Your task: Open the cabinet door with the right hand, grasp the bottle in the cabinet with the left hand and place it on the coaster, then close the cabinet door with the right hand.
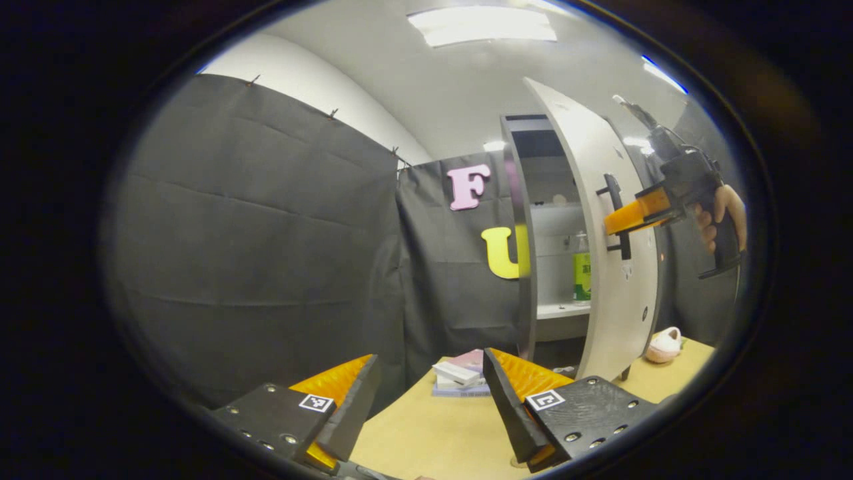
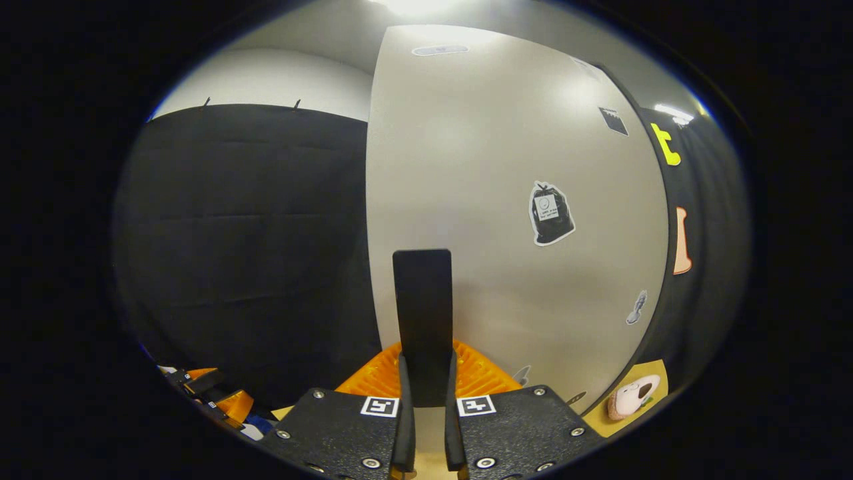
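right tongs (image 2: 426,393) clamped on the door handle (image 2: 422,313), held level by a hand (image 1: 723,223), cabinet door (image 1: 600,227) swung open. left tongs (image 1: 426,400) apart, low over the counter (image 1: 433,433). bottle (image 1: 582,268) upright on the cabinet shelf (image 1: 556,311).

A small stack of books (image 1: 458,379) lies on the pale wooden desk (image 1: 433,433), toward its far side. Farther right on the desk sits a pink and white plush toy (image 1: 664,345), well apart from the books.
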The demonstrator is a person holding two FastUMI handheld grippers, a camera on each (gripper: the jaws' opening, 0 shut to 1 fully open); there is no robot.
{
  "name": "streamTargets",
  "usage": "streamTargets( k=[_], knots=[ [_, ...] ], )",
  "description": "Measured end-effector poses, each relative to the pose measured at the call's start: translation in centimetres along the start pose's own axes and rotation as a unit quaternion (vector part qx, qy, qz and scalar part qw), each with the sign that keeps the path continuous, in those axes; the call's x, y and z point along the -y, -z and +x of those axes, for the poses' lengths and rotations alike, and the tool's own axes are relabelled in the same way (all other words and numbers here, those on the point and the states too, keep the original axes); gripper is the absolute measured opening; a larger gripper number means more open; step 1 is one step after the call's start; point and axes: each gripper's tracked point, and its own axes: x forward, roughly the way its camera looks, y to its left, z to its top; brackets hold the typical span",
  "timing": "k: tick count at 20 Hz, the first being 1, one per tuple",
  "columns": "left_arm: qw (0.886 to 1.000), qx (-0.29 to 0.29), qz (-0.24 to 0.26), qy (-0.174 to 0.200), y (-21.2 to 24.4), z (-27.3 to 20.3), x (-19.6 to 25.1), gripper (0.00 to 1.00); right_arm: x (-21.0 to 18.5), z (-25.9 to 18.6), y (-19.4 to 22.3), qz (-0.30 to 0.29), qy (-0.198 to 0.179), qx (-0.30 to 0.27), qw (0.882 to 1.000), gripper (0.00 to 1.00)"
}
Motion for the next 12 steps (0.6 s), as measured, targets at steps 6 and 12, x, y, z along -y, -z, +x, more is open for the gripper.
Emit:
streamTargets(
  k=[6, 12],
  knots=[
    [1.0, 0.001, -0.005, 0.023, -0.2, 0.4, 3.2, 0.9, 0.5, -1.9, -0.2, 0.001, -0.008, 0.004, 1.0, 0.18],
    [0.999, 0.004, -0.01, 0.045, -0.3, 0.6, 6.4, 0.88, 1.1, -3.1, -0.2, 0.0, -0.008, 0.008, 1.0, 0.18]
  ],
)
